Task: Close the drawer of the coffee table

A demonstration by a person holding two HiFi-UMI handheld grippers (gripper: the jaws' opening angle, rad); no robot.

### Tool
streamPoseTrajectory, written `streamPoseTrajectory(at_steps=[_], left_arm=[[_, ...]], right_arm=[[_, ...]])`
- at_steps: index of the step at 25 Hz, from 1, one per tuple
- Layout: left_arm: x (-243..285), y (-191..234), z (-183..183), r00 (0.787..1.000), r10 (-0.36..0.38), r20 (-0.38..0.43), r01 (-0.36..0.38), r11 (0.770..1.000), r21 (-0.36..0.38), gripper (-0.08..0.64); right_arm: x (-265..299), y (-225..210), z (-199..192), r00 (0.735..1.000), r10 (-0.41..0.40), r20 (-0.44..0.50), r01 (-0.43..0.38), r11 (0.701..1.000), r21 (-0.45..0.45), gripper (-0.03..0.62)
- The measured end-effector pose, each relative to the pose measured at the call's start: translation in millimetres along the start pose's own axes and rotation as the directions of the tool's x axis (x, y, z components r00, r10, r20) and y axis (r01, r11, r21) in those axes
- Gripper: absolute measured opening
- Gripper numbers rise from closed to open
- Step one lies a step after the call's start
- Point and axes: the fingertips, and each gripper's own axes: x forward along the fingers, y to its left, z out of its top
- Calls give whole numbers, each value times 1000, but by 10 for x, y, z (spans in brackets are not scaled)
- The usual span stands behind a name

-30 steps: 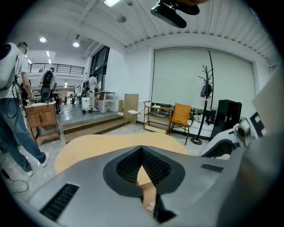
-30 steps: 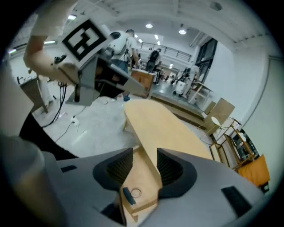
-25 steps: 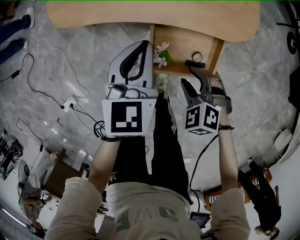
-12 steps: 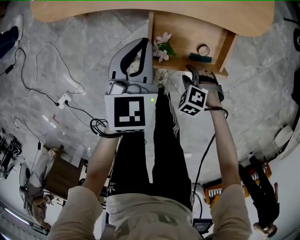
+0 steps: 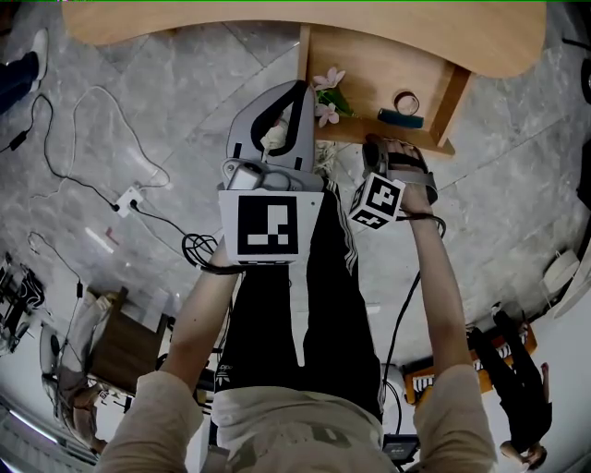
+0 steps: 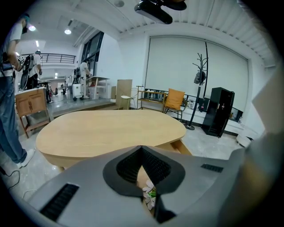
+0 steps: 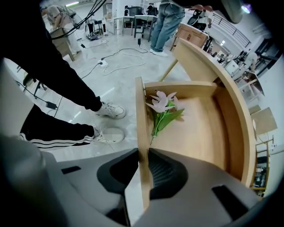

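Nearest the head camera, the person's black trousers [image 5: 314,296] with white side stripes are filling the middle of the view, and both bare forearms are reaching forward over them. Just beyond, the left gripper [image 5: 292,96] is hovering in the air by the near left corner of the drawer [image 5: 369,78]. Its jaws are meeting at the tips and are gripping nothing. A slim gap lower between them is letting the flower [image 5: 328,97] show through from behind.

To the right, the right gripper [image 7: 143,166] is clamping the front panel [image 7: 141,119] of the drawer. The thin wooden board is running straight between its jaws, with both pads pressing on it, one from the near side and one from inside the drawer. A white shoe [image 7: 108,110] is standing on the floor [image 5: 166,92] just on the near side of that panel.

The drawer is standing open, pulled out toward the person from under the coffee table [image 5: 277,23]. On its bare wooden bottom the pale flower with green leaves is lying at the left end. A roll of tape [image 5: 404,102] and a dark flat object [image 5: 400,118] are lying near the right end, close to each other.

Farther off, the table's rounded light wood top is stretching across the far edge of the head view. At the left, cables [image 5: 92,139] are trailing over the grey marble floor.
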Motion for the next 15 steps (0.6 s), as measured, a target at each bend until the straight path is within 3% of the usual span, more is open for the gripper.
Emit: streamPoseTrajectory(at_steps=[6,15], left_arm=[[-21,0,-57,1000,12,-10,-12,1000,-24,8],[-36,100,-109,998,32,-51,-33,999,-19,8]], right_arm=[[-5,4,-11,1000,-24,-9,24,999,-42,71],[-9,16,-9,1000,14,-17,-14,1000,-25,69]])
